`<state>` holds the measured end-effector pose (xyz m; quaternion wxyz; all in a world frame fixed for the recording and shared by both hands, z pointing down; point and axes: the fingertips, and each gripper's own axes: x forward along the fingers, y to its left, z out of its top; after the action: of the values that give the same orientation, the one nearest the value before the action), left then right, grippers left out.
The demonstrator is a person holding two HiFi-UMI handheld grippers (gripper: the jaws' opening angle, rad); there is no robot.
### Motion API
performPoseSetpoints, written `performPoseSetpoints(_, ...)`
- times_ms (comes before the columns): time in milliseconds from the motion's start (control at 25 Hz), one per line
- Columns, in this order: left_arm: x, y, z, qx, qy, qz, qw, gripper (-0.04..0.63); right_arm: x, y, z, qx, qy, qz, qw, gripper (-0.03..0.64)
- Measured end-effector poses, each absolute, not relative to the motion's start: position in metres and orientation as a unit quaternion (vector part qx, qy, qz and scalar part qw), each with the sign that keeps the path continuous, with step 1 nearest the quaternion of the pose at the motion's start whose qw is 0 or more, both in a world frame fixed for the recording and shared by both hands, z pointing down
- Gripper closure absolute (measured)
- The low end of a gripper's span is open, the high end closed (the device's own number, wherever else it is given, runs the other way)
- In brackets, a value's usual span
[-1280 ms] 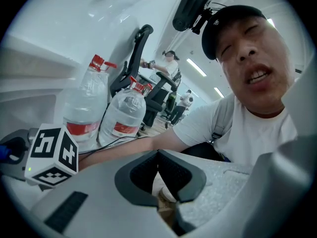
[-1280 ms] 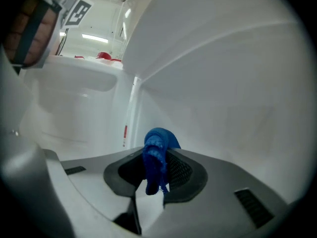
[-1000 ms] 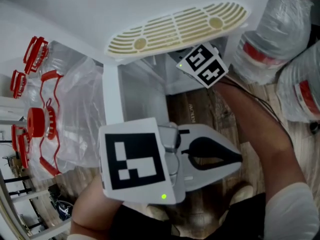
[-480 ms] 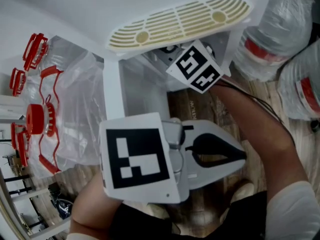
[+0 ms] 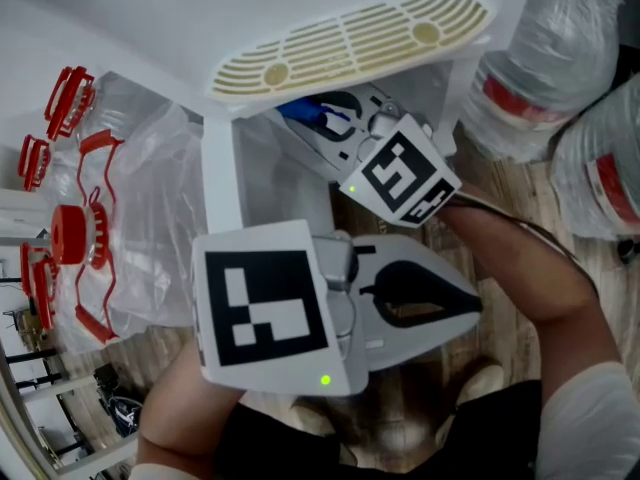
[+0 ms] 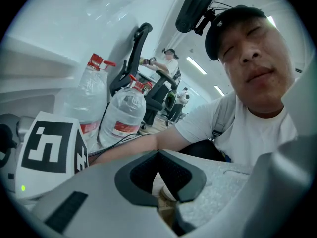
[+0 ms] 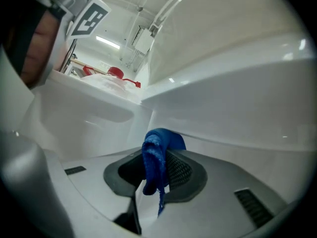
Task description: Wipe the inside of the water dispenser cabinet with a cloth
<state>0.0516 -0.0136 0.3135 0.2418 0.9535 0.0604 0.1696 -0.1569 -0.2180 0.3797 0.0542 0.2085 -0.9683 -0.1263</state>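
The white water dispenser's cabinet [image 5: 290,173] stands open below the slotted drip tray [image 5: 350,43]. My right gripper [image 5: 335,118] reaches into the opening, its marker cube at the cabinet mouth, and is shut on a blue cloth [image 5: 300,111]. In the right gripper view the cloth [image 7: 157,155] hangs bunched between the jaws of that gripper [image 7: 156,175], close to the white inner walls [image 7: 223,108]. My left gripper [image 5: 470,308] is held back near the person's body, outside the cabinet. In its own view the left gripper [image 6: 158,155] is shut on nothing.
Large plastic-wrapped water bottles [image 5: 540,58] stand at the right of the dispenser. A clear bag of red-handled bottles [image 5: 90,228] lies at the left. The white cabinet side panel [image 5: 220,178] borders the opening. A black cable [image 5: 520,223] runs along the right forearm above the wooden floor.
My right gripper has drawn back towards the cabinet mouth, and the blue cloth has come into sight in the head view. The left gripper has barely moved.
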Motion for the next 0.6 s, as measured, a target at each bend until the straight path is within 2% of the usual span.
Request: performPoseSetpoints(600, 0.052, -0.014, 0.313, 0.955, 0.060, 0.169, 0.235, 0.592, -0.124, -0.179, 0.375, 0.164, -0.985, -0.039, 0.024, 0.528)
